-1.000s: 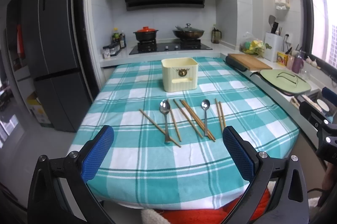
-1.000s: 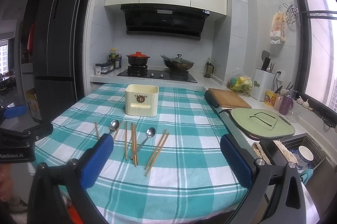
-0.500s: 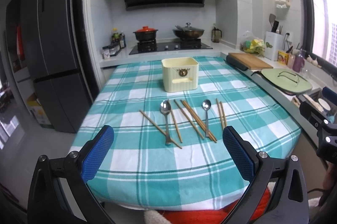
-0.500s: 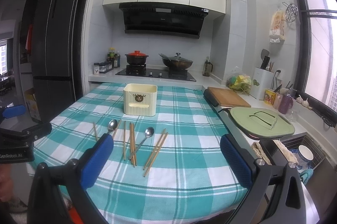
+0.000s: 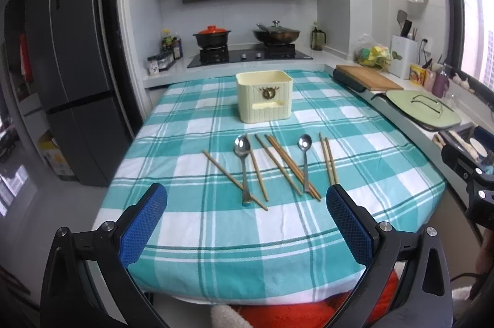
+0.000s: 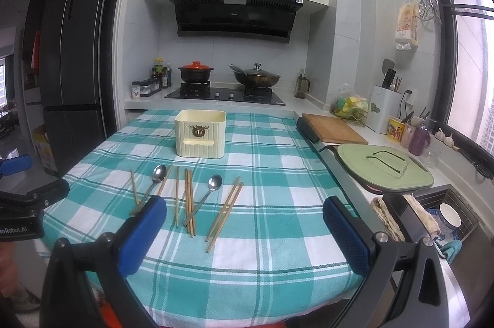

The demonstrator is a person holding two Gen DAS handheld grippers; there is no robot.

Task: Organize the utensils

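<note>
Two metal spoons, a larger one (image 5: pixel 243 161) and a smaller one (image 5: pixel 305 155), lie among several wooden chopsticks (image 5: pixel 287 163) on the teal checked tablecloth (image 5: pixel 216 235). A cream utensil holder (image 5: pixel 264 96) stands upright behind them. In the right wrist view I see the same holder (image 6: pixel 200 133), spoons (image 6: pixel 206 192) and chopsticks (image 6: pixel 227 209). My left gripper (image 5: pixel 247 223) is open and empty, near the table's front edge. My right gripper (image 6: pixel 244 230) is open and empty, over the front right of the table.
A counter runs along the right with a wooden cutting board (image 6: pixel 335 129), a green lidded pan (image 6: pixel 386 167) and a sink with dishes (image 6: pixel 438 217). A stove with two pots (image 5: pixel 247 41) is behind the table. A dark fridge (image 5: pixel 71 65) stands at the left.
Both grippers have drifted slightly forward and down, so the utensils sit a little lower in view. Nothing on the table has moved.
</note>
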